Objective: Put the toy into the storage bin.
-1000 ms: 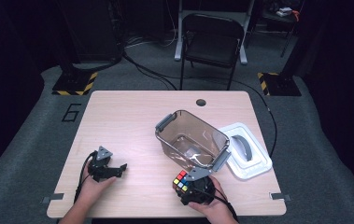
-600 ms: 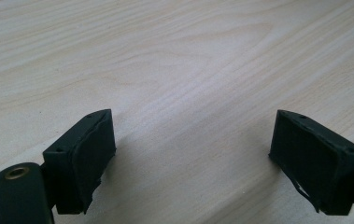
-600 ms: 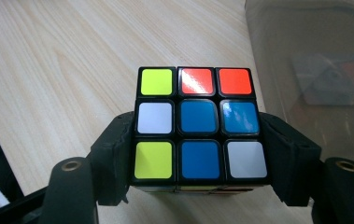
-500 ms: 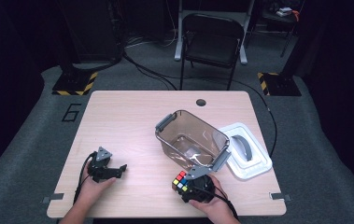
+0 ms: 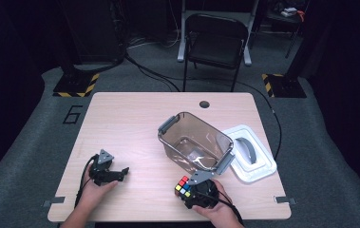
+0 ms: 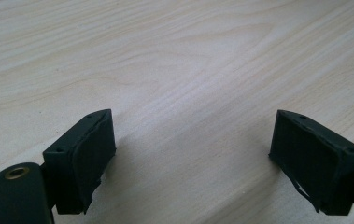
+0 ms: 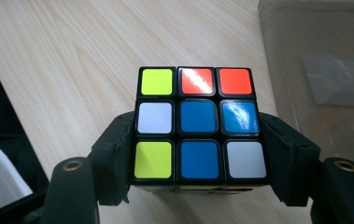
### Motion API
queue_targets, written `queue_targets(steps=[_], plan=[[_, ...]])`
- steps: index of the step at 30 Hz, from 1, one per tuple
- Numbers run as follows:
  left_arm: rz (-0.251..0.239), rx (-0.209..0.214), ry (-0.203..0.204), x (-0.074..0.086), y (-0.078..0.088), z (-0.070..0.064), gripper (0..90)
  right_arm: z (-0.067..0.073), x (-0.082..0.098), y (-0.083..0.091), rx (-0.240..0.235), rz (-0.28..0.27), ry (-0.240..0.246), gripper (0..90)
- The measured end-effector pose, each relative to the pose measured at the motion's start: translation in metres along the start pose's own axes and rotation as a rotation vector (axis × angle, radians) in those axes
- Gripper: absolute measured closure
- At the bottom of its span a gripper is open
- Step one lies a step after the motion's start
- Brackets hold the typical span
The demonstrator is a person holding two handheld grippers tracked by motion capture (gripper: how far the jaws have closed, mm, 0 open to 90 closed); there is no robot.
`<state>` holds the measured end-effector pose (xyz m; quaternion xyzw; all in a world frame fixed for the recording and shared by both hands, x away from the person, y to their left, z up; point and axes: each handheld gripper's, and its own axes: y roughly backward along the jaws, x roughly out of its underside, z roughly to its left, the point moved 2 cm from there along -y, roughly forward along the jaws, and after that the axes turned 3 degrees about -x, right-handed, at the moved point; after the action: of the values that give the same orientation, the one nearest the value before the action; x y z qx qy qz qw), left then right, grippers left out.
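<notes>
A scrambled colour cube (image 7: 198,116) rests on the wooden table near its front edge, seen as the cube (image 5: 183,185) in the high view. My right gripper (image 7: 198,154) has just been closing, and its black pads (image 7: 114,158) now press on the cube's two sides. In the high view the right gripper (image 5: 186,188) sits just in front of a clear plastic bin (image 5: 168,124). At the front left, my left gripper (image 5: 119,173) stands open. Nothing but bare wood lies between the left gripper's (image 6: 193,149) jaws.
The clear bin with grey handles stands open and tilted at centre right, and its wall (image 7: 315,70) is close beside the cube. A white lid (image 5: 258,166) lies to the bin's right. The table (image 5: 130,118) has a cable hole (image 5: 204,104) at the back. A chair (image 5: 215,42) stands behind.
</notes>
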<state>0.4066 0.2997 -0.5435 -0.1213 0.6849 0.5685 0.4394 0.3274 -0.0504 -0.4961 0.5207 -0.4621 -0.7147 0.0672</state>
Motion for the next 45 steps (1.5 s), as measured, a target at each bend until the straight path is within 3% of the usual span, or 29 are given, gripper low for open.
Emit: queue_targets(steps=[25,45], plan=[[0.0,0.004,0.004,-0.001,-0.001,0.0,13.8,0.003,-0.03,0.045,-0.11,-0.009,0.032,34.0],[0.0,0.003,0.003,-0.001,-0.001,0.0,13.8,-0.007,-0.074,0.076,-0.126,-0.007,0.086,33.9]])
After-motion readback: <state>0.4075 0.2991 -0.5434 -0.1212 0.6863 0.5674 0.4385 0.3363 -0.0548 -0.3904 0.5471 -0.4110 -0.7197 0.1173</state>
